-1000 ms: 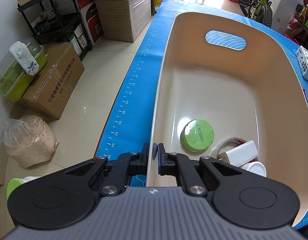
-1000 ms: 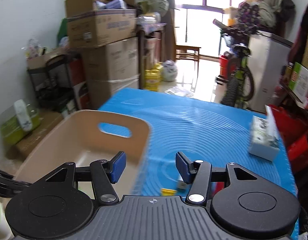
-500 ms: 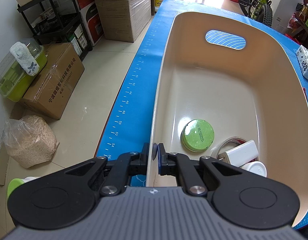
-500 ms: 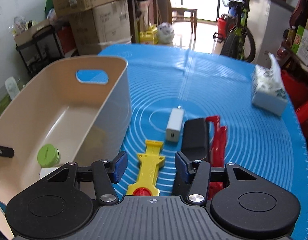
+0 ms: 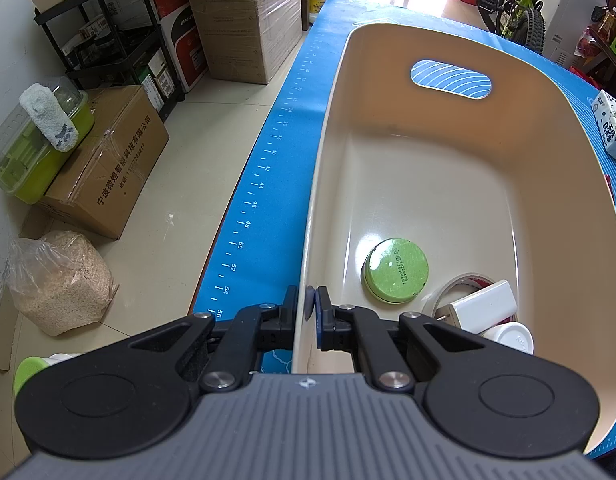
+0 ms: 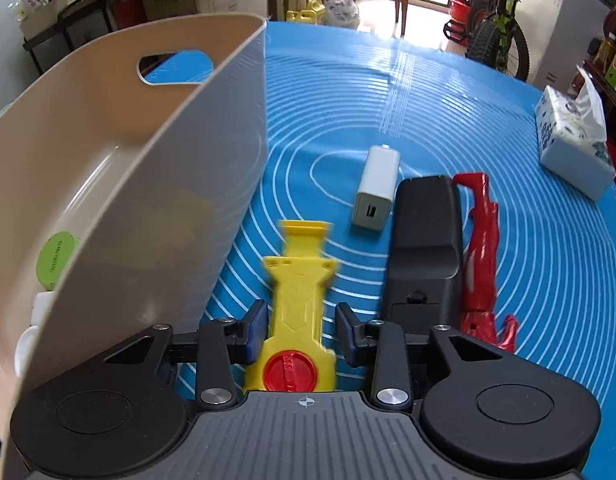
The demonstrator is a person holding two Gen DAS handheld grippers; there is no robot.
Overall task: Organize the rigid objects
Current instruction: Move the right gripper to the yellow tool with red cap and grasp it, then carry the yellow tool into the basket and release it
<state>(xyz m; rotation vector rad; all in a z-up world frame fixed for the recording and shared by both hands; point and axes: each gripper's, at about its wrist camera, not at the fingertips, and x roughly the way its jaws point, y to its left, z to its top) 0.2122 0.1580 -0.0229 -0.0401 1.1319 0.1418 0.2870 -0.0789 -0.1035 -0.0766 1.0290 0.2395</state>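
A beige plastic tub with a cut-out handle sits on the blue ringed mat, and the left gripper is pinched onto the tub's near rim, one finger inside the wall and one outside. Inside the tub, at the near end, lie a round green tin lid, a white charger block resting over a roll of tape, and a white round cap beside it. The far end of the tub floor is bare. On the mat just beside the tub, the right gripper is spread wide around the handle of a yellow plastic scraper with a red dial; whether its pads touch the scraper I cannot tell. To the right lie a white power adapter, a long black case and a red plastic tool.
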